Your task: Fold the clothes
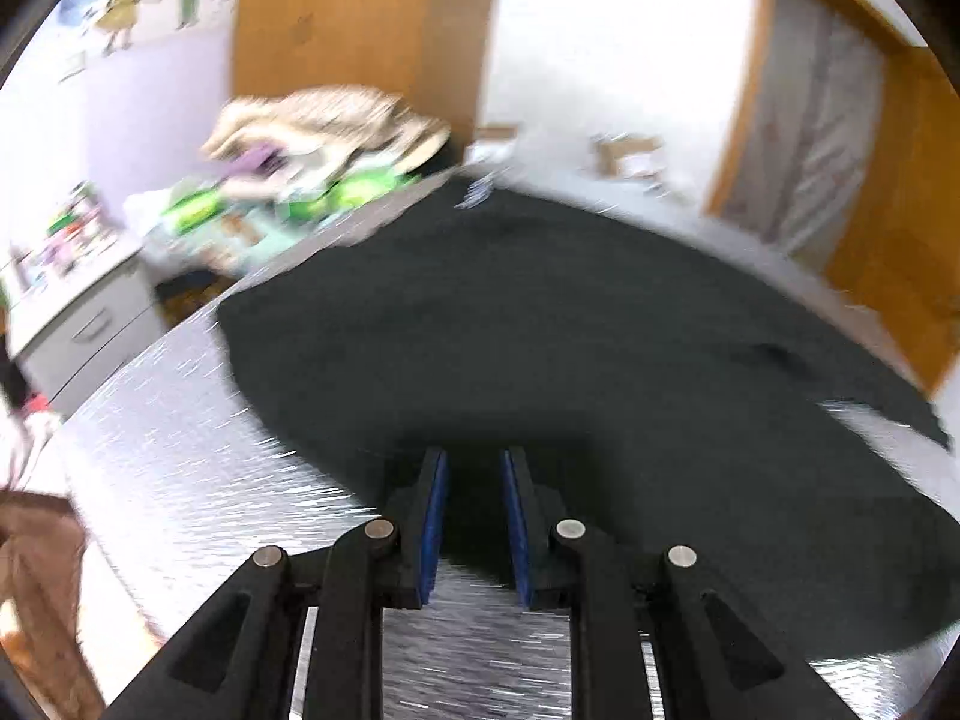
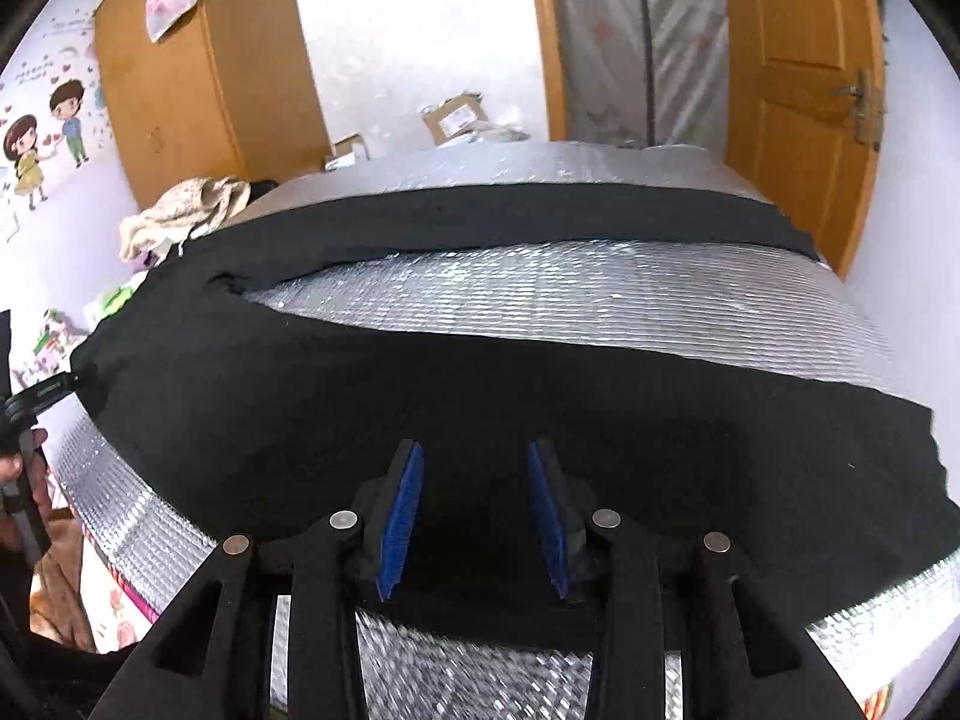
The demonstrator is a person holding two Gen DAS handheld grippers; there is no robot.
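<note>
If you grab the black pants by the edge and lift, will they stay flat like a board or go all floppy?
Probably floppy: the black pants lie limp on the silver mat, with soft wrinkles at the crotch. They look thin, so likely light. The shiny mat may let them slide when pushed.
</note>
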